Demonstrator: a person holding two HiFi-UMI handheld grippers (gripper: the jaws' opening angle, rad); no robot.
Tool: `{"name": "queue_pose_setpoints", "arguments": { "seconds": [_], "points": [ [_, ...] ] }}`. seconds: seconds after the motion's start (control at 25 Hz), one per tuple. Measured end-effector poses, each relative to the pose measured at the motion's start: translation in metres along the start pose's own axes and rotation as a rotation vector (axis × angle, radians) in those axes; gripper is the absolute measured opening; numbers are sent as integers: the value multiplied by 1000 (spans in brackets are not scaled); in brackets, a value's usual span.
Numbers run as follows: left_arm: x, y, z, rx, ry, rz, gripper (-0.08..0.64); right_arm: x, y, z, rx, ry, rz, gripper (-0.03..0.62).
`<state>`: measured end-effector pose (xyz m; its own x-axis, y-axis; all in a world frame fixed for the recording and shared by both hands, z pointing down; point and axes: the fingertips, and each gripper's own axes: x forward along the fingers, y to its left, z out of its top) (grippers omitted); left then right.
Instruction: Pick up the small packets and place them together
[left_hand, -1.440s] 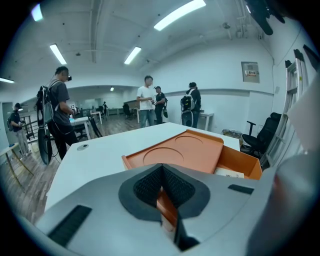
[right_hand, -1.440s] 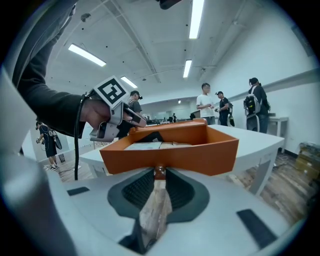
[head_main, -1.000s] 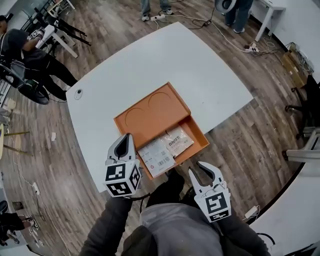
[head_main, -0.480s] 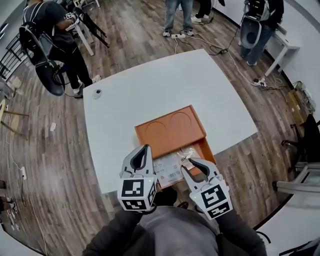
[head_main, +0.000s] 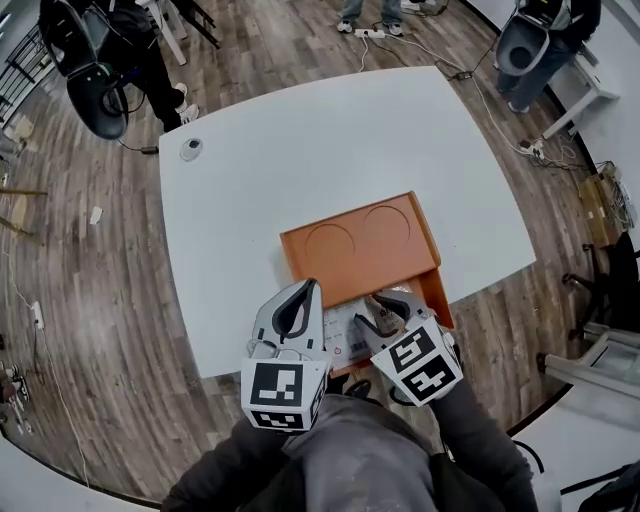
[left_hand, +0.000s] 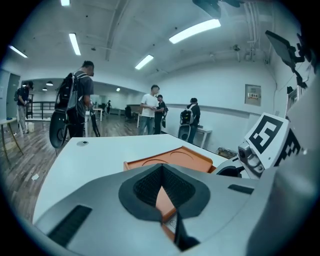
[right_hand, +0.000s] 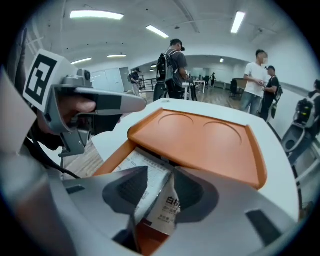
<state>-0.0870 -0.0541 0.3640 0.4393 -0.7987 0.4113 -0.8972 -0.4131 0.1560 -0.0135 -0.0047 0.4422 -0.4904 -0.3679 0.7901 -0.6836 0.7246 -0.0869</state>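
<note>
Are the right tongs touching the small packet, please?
Touching: right gripper view shows the small packet propped between the pads of the right tongs, which have just been opening.

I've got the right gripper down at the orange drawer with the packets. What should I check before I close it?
1. Small packet between the right gripper jaws: ok. The jaws have just been opening and the packet stands between them.
2. Pads pressing on the packet: not ok, no grip yet.
3. Larger printed packet clear of the jaws: cannot tell. It lies just under the left-hand finger.
4. Left gripper out of the way: ok. It is shut on nothing, beside the right one.
5. Drawer open: ok, pulled out from under the orange tray.
</note>
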Motion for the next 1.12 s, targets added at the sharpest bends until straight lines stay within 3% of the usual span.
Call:
{"name": "queue_pose_setpoints", "arguments": {
  "seconds": [0.32,0.36,0.48,0.72,0.76,0.84,0.92,1.12],
  "points": [
    [11,15,-3,-12,19,19,-3,30,3,-15,-20,116,47,153],
    [12,16,-5,-13,24,21,-3,31,6,-15,-27,118,60,145],
    [11,15,-9,-18,34,25,-3,32,17,-14,-44,97,88,6],
    [7,10,-10,-19,45,34,-3,20,5,-13,8,50,51,8],
    [6,9,-10,-20,48,36,-3,19,4,-12,31,47,64,13],
    [4,8,-12,-19,53,36,-3,15,5,-8,57,29,75,110],
    [4,7,-13,-14,57,34,-3,12,3,-5,55,21,55,154],
    [10,8,-16,-18,65,32,-3,25,-5,-18,64,97,39,215]
  ]
}}
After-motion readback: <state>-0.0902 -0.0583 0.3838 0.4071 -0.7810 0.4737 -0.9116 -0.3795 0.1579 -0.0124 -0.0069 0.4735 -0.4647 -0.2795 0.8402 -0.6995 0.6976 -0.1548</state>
